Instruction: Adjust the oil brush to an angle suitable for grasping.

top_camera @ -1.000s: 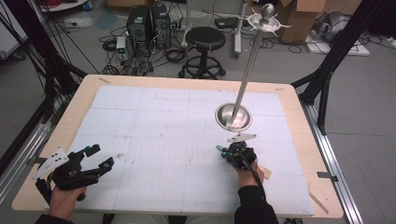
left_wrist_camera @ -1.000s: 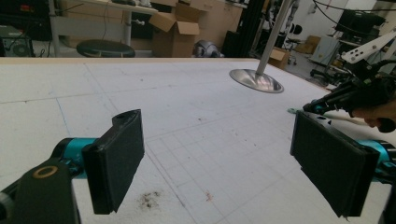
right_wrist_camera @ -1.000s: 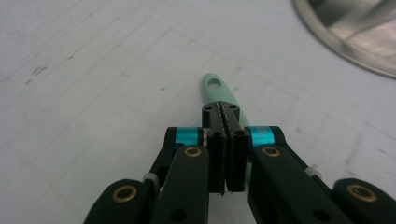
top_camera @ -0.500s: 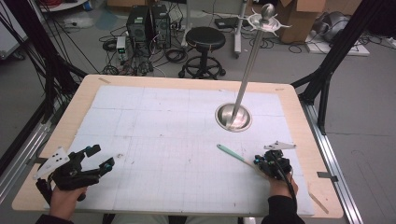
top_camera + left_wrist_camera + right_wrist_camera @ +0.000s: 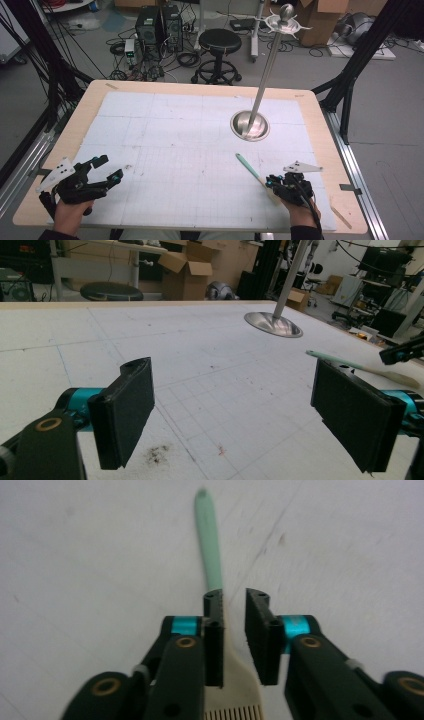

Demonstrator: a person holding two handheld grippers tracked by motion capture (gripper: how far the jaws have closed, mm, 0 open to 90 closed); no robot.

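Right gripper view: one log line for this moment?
right tool: open, straddling comb | left tool: open, nothing between | comb: flat on table

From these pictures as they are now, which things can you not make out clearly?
- Comb: in the right gripper view, its teeth are cut off by the bottom edge; in the high view the right hand-held gripper covers that end.
- Whether the jaws touch the comb: unclear, a gap shows.
- Stand: its top is cut off in the left gripper view.
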